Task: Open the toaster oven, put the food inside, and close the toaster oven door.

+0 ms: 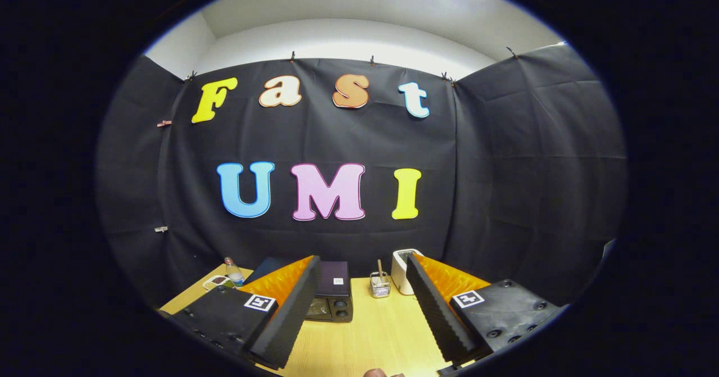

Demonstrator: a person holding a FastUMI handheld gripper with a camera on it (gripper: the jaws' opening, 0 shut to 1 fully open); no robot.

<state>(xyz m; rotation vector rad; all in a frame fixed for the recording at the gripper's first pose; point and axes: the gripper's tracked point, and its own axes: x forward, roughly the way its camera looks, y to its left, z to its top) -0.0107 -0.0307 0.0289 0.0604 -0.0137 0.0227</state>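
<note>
So the tongs [362, 264] sit wide apart here, released, nothing between the two fingers [292, 315] except bare tabletop [365, 332]. They hang above the near part of the light wood surface, pointing toward the back of the booth.

The toaster oven [331, 298] is a dark boxy thing sitting toward the back of the tabletop, just ahead of the left finger and partly hidden behind it. Its door looks closed, and you can make out a glass front with a couple of round knobs on the right side of its face. There's a small white sticker on top of it.

To the right of the oven, in the gap between the fingers, there's a little clear wire-ish holder [380, 285] with a stick poking up out of it. Just beside that is a white pop-up toaster [403, 270], half tucked behind the right finger.

Way off to the left past the left finger, a small clear bottle [233, 271] stands near the tabletop's edge, with a flat plate-like thing [216, 282] right next to it. Can't tell what's on it.
</note>
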